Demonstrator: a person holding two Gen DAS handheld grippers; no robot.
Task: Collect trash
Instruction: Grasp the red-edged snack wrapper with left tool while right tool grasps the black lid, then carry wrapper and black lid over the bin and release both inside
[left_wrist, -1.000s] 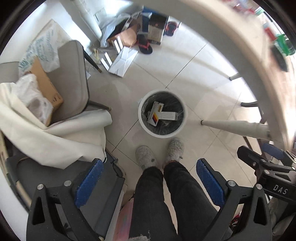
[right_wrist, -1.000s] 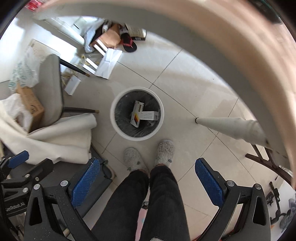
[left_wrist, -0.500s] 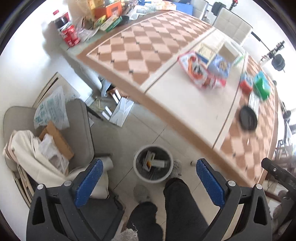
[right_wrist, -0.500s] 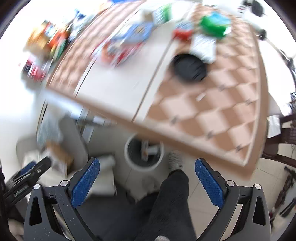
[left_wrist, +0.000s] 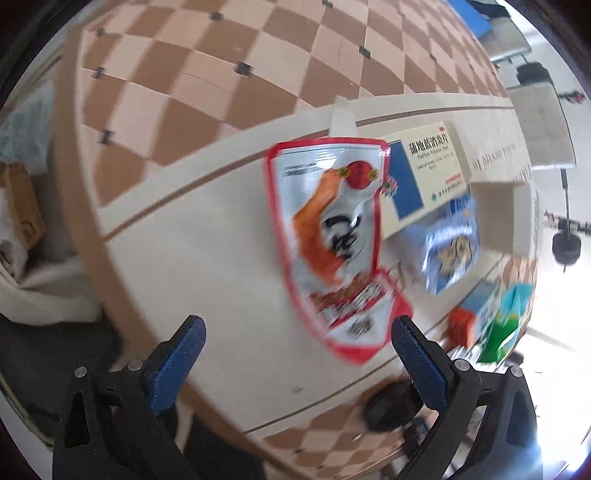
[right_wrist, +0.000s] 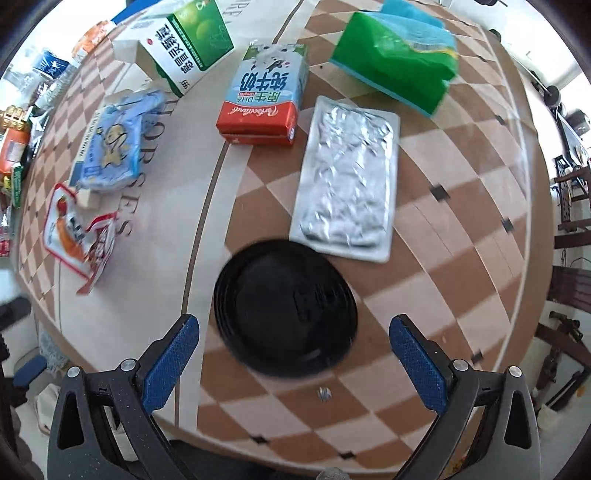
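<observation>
My left gripper (left_wrist: 295, 350) is open and empty above the table, just short of a red-edged snack pouch (left_wrist: 332, 236). Beyond the pouch lie a blue-and-white medicine box (left_wrist: 421, 177) and a blue wrapper (left_wrist: 450, 247). My right gripper (right_wrist: 291, 350) is open and empty, hovering over a black round lid (right_wrist: 284, 306). Past the lid lie a foil-topped tray (right_wrist: 347, 177), a red-and-blue milk carton (right_wrist: 266, 96), a green packet (right_wrist: 399, 48) and a green-and-white box (right_wrist: 188, 40). The snack pouch (right_wrist: 77, 236) and the blue wrapper (right_wrist: 110, 147) show at the left.
The checkered table (right_wrist: 443, 258) has its near edge just under both grippers. A chair with a white cloth (left_wrist: 33, 280) and a cardboard box (left_wrist: 22, 210) stands to the left. More packets and cans (right_wrist: 14, 147) crowd the far left end.
Both grippers have risen from over the floor bin to above the tabletop and moved close to the trash items. The bin and the person's legs have left view. Both stay open.
</observation>
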